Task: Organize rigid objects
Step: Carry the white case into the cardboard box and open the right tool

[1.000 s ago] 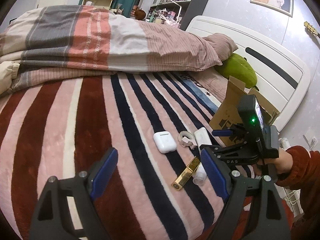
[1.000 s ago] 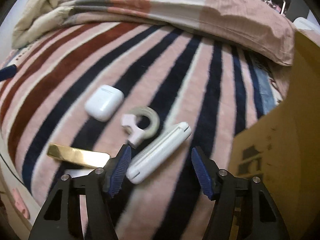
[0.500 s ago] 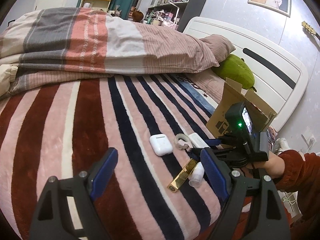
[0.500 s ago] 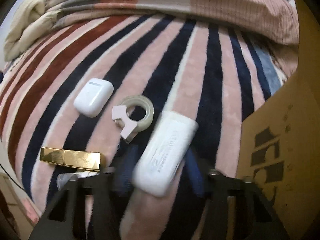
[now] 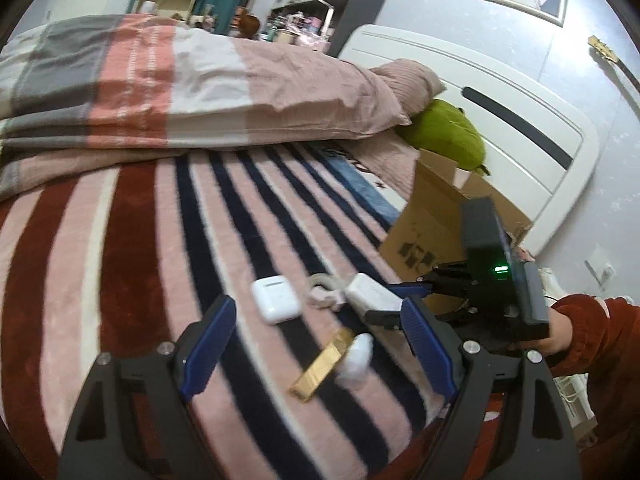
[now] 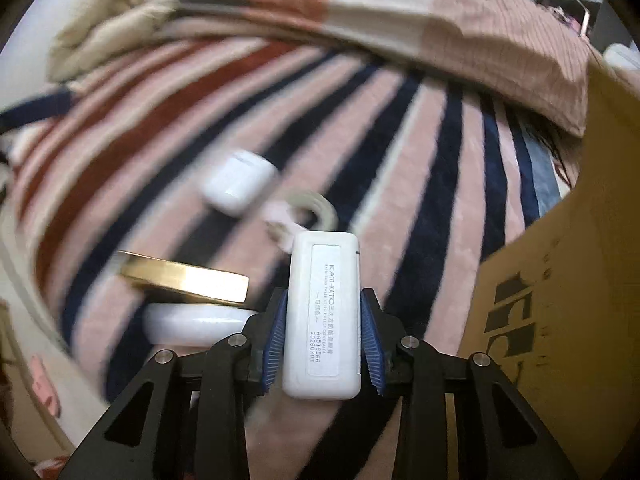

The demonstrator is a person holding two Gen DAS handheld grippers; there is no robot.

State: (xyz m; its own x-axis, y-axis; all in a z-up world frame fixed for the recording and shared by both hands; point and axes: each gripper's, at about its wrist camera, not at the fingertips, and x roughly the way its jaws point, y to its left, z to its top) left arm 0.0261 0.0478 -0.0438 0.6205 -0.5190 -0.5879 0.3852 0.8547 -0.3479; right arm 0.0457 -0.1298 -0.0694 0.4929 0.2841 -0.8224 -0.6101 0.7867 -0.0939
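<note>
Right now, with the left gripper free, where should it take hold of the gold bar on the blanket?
Grip the gold bar across its narrow width near the middle, from above. It lies flat, long and slim, and a white tube crowds its far end, so stay toward the near half.

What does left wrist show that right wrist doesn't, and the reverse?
Only the left wrist: the empty left gripper, a sleeved hand holding the right gripper, the headboard.

Only the right wrist: the label on the white case, clamped between blue pads.

Both: earbud case, tape ring, gold bar, cardboard box.
</note>
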